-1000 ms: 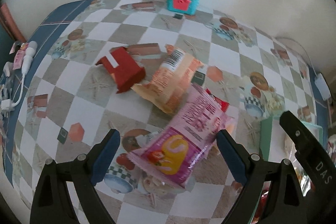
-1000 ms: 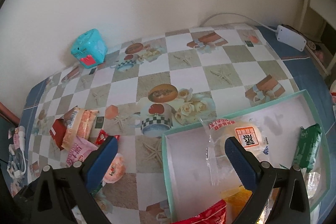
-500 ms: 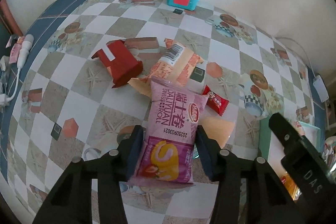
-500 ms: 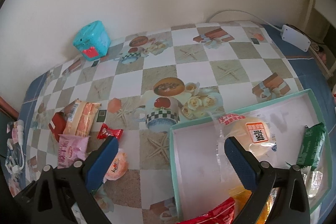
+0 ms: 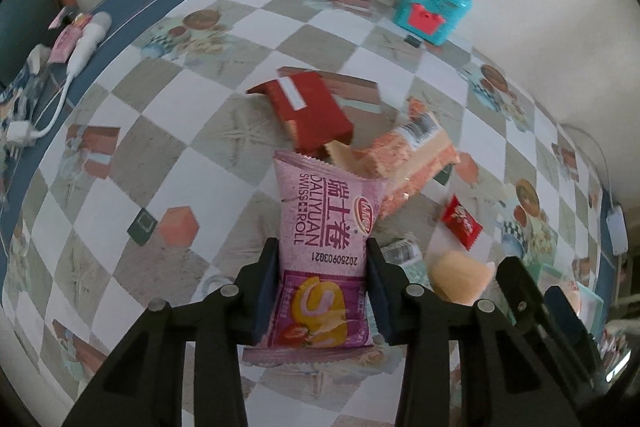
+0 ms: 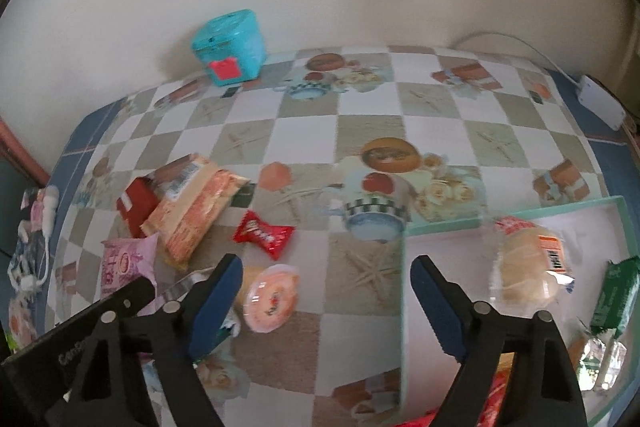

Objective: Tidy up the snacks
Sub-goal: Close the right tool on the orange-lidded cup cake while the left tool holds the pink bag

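A pink Swiss roll packet [image 5: 326, 247] stands between the blue pads of my left gripper [image 5: 322, 267]. The jaws are closing and both pads press on its sides. Behind it on the checked tablecloth lie a red box [image 5: 308, 111], an orange wafer packet [image 5: 408, 163], a small red candy [image 5: 460, 221] and a round peach-coloured snack [image 5: 460, 281]. My right gripper [image 6: 326, 267] hangs over bare cloth between the round snack [image 6: 272, 297] and the teal-rimmed tray [image 6: 440, 225]. Its jaws are closing with nothing between them.
The tray holds a wrapped bun [image 6: 524, 271], a green packet [image 6: 614, 295] and red wrappers at the bottom. A teal box [image 6: 230, 47] stands at the wall. White cables and a charger [image 5: 24, 131] lie at the table's left edge.
My left gripper closed on the pink packet, which now points straight ahead and sits off the cloth. My right gripper swung left from the tray toward the loose snacks and narrowed.
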Tool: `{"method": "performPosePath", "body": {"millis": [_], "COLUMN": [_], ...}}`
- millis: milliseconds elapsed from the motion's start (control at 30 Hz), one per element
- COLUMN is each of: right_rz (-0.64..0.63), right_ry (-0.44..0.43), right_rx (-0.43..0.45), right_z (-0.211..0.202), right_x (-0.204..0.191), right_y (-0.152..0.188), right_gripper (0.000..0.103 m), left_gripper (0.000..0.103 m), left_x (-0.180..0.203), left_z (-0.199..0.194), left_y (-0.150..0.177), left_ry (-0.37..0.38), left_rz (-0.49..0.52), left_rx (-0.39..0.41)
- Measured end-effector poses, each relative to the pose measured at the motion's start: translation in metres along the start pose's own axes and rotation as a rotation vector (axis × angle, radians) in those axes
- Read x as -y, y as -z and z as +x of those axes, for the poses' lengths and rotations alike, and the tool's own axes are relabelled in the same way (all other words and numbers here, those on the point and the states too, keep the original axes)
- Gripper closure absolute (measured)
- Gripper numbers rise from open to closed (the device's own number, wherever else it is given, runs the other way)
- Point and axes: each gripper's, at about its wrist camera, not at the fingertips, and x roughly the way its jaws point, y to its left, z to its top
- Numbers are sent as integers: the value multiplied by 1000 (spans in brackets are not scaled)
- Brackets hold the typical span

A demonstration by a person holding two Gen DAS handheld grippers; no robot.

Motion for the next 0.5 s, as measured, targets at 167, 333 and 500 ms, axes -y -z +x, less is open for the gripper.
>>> {"method": "performPosePath", "body": {"millis": [167, 333, 500], "right_rz": [-33, -41, -41], "right_ry": [-18, -22, -23], "right_rx": [-18, -39, -44], "right_z": [10, 23, 31], "right_x": [-14, -23, -27], "right_y": [5, 11, 14], "right_gripper": [27, 35, 38], "left_gripper": [61, 61, 61], "left_x": [-17, -29, -34], "left_z": [5, 10, 14], "left_y": [-3, -4, -4], "left_ry": [-13, -29, -28], "left_rz": [-48, -81, -91], "left_rx": [-16, -30, -44]}}
